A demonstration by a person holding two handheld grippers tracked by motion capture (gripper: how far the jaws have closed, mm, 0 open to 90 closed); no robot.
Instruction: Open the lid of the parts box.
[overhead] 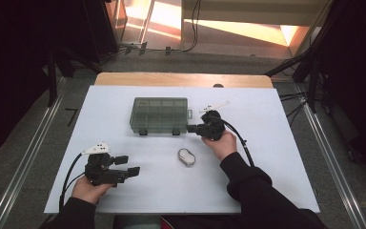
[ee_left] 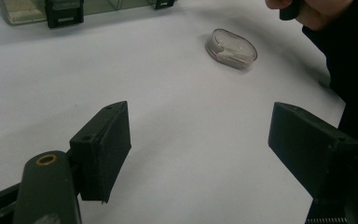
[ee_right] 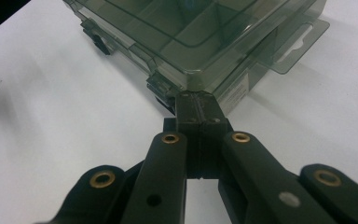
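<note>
Two grippers are at work on a white table [overhead: 267, 181]. Nearest, at the left, the left gripper [overhead: 127, 165] rests low in the person's hand with its jaws spread wide and nothing between them; in the left gripper view [ee_left: 198, 144] they frame only bare tabletop. A little farther, near the middle, lies a small clear oval case [overhead: 187, 156] with something pale inside, apart from both grippers.

Farther still, the right gripper [overhead: 191, 127] points left at the near right corner of the smoky compartment box [overhead: 159, 114]. In the right gripper view [ee_right: 198, 108] its jaws are pressed flat together with nothing between them, and their tips sit against the box's corner, just beside the right latch [ee_right: 161, 85] of two black latches on the near side. The lid looks down and both latches appear fastened.

I judge the step in hand to be working that right latch open, or nudging the box by its corner; which of the two I cannot tell. The next move would call for getting the closed tips under the latch's lip and levering upward, while the idle left gripper steadies the box.

A pale label [ee_right: 235, 93] shows on the box's side wall, its print too small to read. I find no brand.
</note>
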